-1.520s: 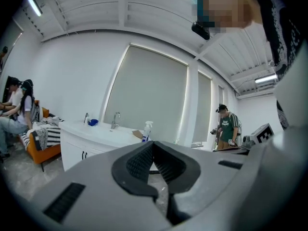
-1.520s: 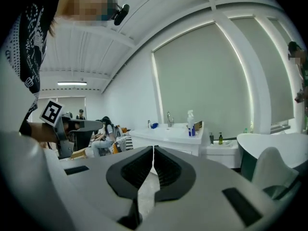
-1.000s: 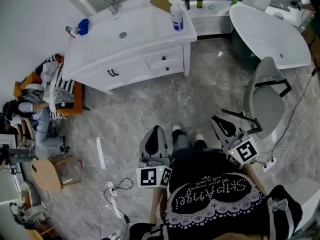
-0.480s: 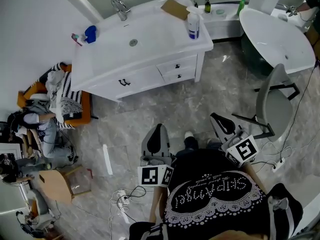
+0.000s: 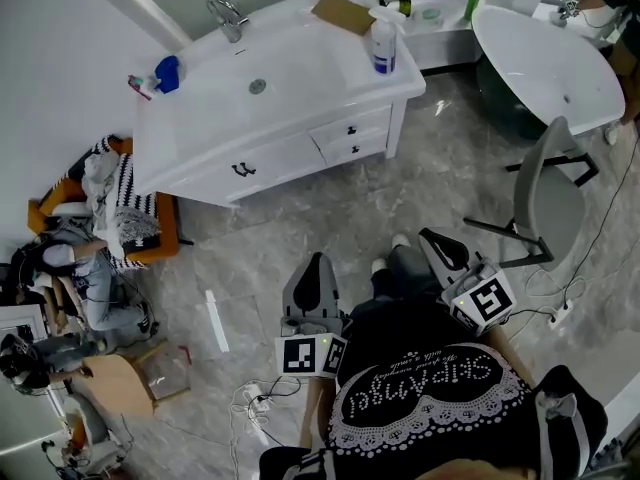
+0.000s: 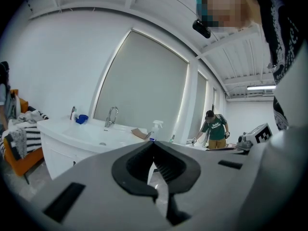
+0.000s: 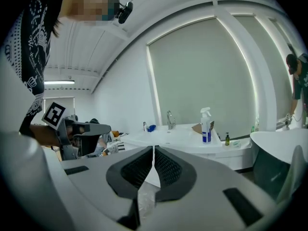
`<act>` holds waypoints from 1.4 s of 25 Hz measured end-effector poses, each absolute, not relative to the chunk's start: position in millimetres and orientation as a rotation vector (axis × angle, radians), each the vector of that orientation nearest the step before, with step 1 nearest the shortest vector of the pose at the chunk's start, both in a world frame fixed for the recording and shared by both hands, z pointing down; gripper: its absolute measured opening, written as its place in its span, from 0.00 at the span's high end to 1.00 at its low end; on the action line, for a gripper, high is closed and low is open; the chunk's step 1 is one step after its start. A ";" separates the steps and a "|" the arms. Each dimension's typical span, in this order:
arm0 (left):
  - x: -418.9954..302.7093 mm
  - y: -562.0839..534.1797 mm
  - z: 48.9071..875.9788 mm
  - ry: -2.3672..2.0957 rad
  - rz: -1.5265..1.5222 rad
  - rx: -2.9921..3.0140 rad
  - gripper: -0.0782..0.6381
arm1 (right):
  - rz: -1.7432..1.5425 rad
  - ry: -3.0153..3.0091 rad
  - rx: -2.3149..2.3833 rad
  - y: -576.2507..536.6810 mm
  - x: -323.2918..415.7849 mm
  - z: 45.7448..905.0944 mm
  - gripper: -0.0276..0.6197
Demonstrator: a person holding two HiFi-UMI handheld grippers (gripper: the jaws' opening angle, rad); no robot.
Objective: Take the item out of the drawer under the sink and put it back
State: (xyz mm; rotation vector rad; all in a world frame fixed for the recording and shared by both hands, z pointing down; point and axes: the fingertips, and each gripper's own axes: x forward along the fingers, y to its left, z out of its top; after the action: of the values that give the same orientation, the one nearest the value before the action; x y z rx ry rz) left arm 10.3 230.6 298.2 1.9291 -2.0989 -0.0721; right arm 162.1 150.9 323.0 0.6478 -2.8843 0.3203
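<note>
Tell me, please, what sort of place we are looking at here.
Likely a bathroom mock-up rather than a home: a white sink vanity with a faucet, what looks like a freestanding tub beside it, and loose cables on the floor.

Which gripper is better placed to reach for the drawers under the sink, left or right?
Left, narrowly. In the head view the left gripper sits almost directly in line with the drawers, while the right gripper is further off to the side. Both are shut, empty and well short of them.
</note>
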 end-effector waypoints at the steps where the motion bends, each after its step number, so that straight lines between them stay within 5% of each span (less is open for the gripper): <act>1: 11.4 228.9 300.3 -2.086 -0.068 1.927 0.89 | 0.327 -2.880 0.649 149.4 161.9 324.9 0.92; 35: -49.8 65.9 297.5 -2.175 -0.164 1.868 0.89 | 0.367 -3.060 0.217 -3.8 82.5 297.7 0.92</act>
State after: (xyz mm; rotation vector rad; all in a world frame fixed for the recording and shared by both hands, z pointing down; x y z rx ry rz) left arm -49.8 65.9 297.5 1.8676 -2.1750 -0.1637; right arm 82.5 -3.8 297.7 0.2166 -3.0605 0.3665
